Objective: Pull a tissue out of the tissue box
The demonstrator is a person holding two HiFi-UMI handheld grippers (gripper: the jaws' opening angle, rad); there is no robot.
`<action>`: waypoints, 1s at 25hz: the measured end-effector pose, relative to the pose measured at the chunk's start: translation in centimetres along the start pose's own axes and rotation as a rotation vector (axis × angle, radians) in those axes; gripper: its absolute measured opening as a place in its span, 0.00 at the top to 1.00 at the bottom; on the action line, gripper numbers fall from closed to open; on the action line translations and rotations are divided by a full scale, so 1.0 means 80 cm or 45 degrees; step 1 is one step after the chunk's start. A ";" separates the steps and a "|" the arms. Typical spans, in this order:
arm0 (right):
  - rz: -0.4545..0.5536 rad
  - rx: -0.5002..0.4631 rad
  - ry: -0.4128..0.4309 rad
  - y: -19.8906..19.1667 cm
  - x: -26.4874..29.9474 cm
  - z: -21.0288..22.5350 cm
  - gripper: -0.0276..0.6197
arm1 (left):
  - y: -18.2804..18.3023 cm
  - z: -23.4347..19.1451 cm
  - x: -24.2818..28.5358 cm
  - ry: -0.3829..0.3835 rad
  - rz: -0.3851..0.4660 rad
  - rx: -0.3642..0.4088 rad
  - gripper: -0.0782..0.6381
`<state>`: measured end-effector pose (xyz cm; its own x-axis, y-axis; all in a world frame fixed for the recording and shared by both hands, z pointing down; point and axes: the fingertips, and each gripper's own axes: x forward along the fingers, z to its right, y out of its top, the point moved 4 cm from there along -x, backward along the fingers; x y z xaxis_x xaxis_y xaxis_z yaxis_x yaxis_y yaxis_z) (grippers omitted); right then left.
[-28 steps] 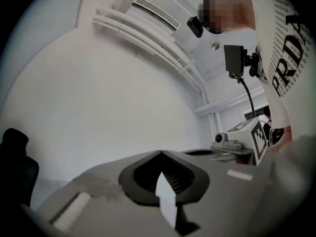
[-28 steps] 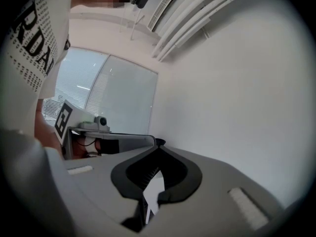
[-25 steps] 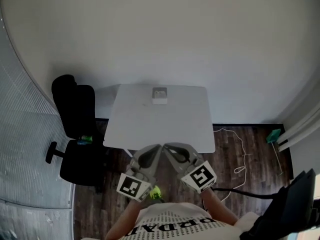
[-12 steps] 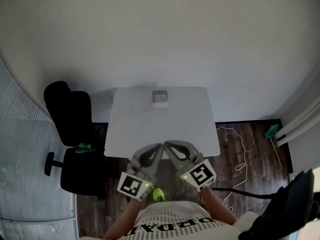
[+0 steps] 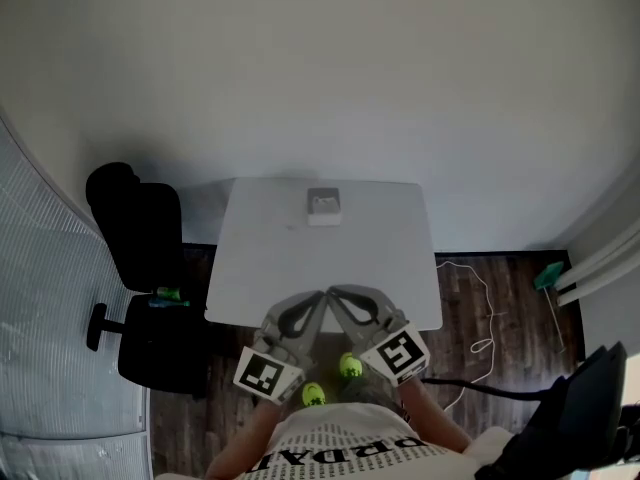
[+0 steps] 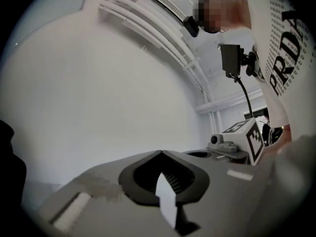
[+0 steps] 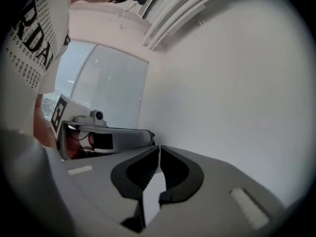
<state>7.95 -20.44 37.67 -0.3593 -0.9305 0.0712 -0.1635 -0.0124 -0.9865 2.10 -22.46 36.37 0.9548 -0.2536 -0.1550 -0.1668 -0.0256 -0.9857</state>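
Advanced, left hand-held gripper [image 5: 317, 296] and right hand-held gripper [image 5: 335, 294] point level, jaws pressed together.

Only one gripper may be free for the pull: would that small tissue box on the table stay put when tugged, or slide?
The tissue box looks small and low, so probably light: it may lift or slide with the pull. The table top looks smooth, offering little grip. Its squat shape makes tipping unlikely.
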 end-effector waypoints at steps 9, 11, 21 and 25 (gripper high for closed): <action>0.013 0.026 0.082 -0.015 0.021 0.089 0.95 | -0.025 -0.027 0.081 0.091 -0.074 0.000 0.90; 0.011 0.025 0.101 -0.020 0.022 0.108 0.95 | -0.029 -0.029 0.099 0.106 -0.077 0.002 0.90; 0.021 0.046 0.184 -0.038 0.029 0.175 0.95 | -0.048 -0.041 0.162 0.185 -0.100 0.002 0.90; 0.017 0.051 0.209 -0.044 0.030 0.193 0.95 | -0.052 -0.044 0.181 0.211 -0.104 0.002 0.90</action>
<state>21.87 -28.28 39.00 -0.5067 -0.8586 0.0778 -0.1222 -0.0178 -0.9923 15.77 -29.43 38.48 0.9116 -0.4065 -0.0611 -0.0897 -0.0515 -0.9946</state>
